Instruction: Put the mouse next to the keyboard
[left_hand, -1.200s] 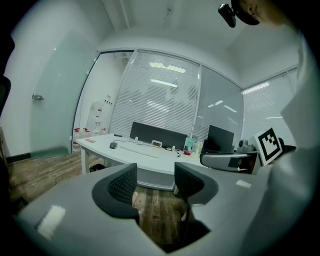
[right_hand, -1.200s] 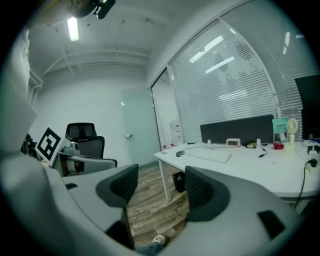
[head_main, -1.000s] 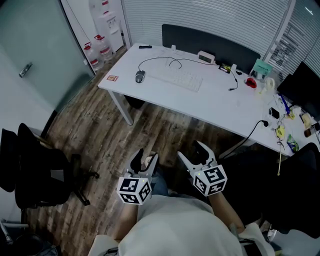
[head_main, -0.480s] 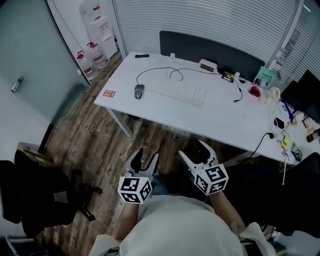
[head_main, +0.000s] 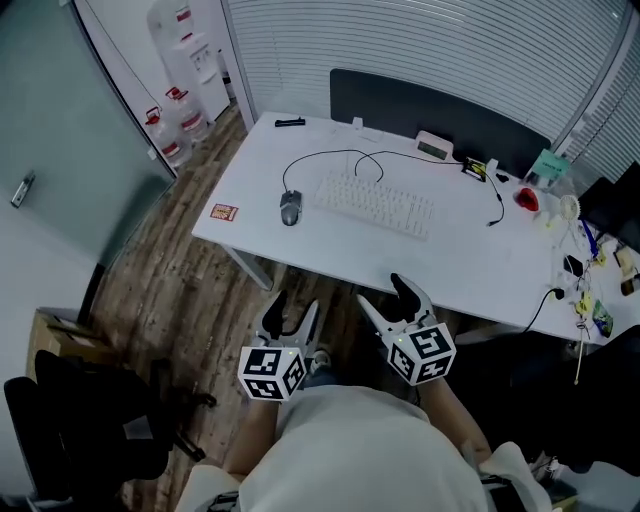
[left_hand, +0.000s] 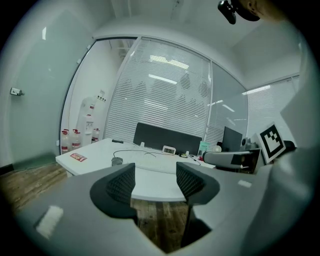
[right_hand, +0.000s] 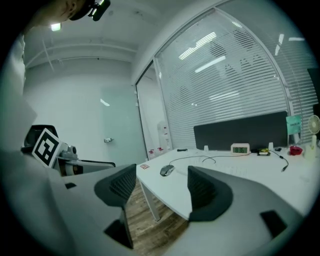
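A grey wired mouse (head_main: 291, 207) lies on the white desk (head_main: 470, 270), just left of a white keyboard (head_main: 377, 204); its black cable loops behind. The mouse (left_hand: 117, 160) shows small in the left gripper view, and the mouse (right_hand: 167, 170) sits on the desk's near corner in the right gripper view. My left gripper (head_main: 289, 311) and right gripper (head_main: 388, 297) hang over the wooden floor, short of the desk's front edge. Both are open, with nothing between their jaws.
A dark partition (head_main: 440, 108) backs the desk. A small clock (head_main: 435, 146), black cables, a red object (head_main: 527, 199) and clutter lie toward the right end. A red card (head_main: 224, 212) is near the left corner. Black chair (head_main: 100, 430) stands at lower left; water bottles (head_main: 170, 125) by the wall.
The desk has come closer and shifted right and down in the head view as I walk toward it. Both grippers stay open in front of my body.
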